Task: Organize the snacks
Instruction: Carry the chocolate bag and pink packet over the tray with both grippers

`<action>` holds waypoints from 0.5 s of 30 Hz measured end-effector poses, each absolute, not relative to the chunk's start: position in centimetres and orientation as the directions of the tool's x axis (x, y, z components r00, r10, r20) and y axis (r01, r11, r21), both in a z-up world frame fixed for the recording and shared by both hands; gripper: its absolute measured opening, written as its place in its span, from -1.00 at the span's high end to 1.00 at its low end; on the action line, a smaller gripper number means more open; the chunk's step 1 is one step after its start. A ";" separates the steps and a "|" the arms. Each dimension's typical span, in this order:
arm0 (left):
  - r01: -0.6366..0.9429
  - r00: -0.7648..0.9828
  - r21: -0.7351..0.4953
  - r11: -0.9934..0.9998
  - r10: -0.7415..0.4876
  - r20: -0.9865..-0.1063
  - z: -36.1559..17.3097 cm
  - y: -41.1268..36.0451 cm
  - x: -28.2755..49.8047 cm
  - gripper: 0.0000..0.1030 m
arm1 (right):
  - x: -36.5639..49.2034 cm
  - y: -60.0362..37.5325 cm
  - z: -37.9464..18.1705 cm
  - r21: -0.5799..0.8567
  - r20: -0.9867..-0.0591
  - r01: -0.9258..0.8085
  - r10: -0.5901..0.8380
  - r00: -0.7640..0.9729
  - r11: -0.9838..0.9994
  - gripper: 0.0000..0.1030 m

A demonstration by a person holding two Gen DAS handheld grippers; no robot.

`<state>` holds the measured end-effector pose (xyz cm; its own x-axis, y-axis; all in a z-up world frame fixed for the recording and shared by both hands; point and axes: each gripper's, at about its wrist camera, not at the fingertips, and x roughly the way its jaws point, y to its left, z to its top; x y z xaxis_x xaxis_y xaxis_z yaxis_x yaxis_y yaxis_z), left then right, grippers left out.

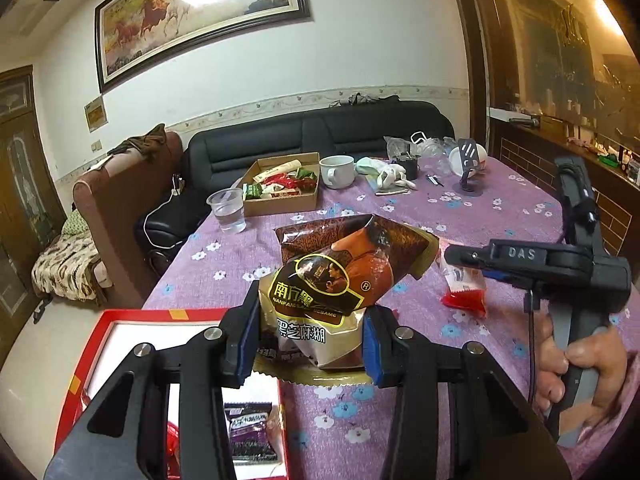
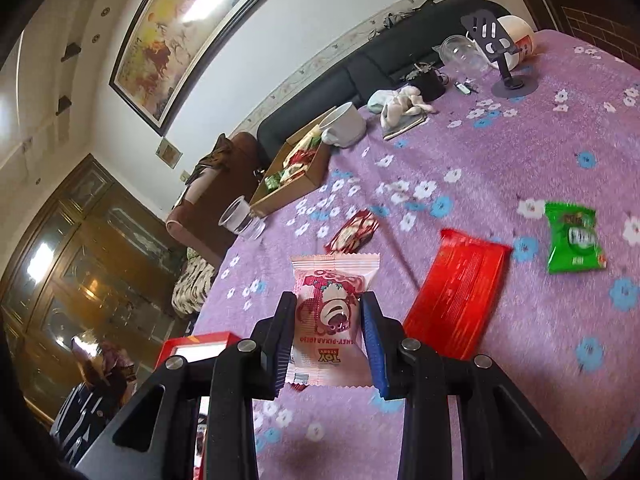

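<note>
A: Snacks status: left tongs [image 1: 310, 338] pinch a brown-and-cream sesame paste bag [image 1: 340, 276] low on its body, blue pads pressed in on both sides. Bag is lifted clear of the tabletop [image 1: 500, 216], its serrated bottom edge hanging at the right edge of the red box [image 1: 120, 316].

B: Anything inside the box?

A: White lining, with a dark purple packet [image 1: 250, 428] lying in it (partly hidden behind the tongs' frame).

B: Right side?

A: Right tongs [image 2: 326, 340] are closed on a pink strawberry-bear packet [image 2: 330, 316], print upside down to the camera, held off the purple floral cloth. In the left view it shows only as a red-and-white sliver behind the tongs [image 1: 464, 258].

B: Loose items?

A: Red wrapper [image 2: 456, 292] just right of the held packet, green packet [image 2: 574, 240] further right, small red-and-white packet [image 2: 352, 232] beyond. All flat on the cloth, apart from each other.

B: Far end?

A: Open cardboard box [image 1: 280, 200] full of mixed snacks, clear plastic cup [image 1: 228, 210] beside it, white mug [image 1: 336, 170] on its other side, phone stand [image 1: 468, 160] further back.
</note>
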<state>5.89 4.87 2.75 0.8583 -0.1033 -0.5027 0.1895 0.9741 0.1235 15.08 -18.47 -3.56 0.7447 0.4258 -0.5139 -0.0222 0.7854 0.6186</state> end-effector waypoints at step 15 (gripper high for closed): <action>0.155 0.859 0.048 0.987 -0.111 -0.500 2.4 9.9 3.5 0.21 | 9.7 -10.7 -3.4 0.650 -0.434 -0.147 0.523 0.734 0.746 0.37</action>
<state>3.52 9.95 2.44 0.8589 -0.1109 -0.5000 0.1553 0.9867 0.0478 9.70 -10.75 -3.35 0.7337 0.5230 -0.4338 -0.1472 0.7456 0.6500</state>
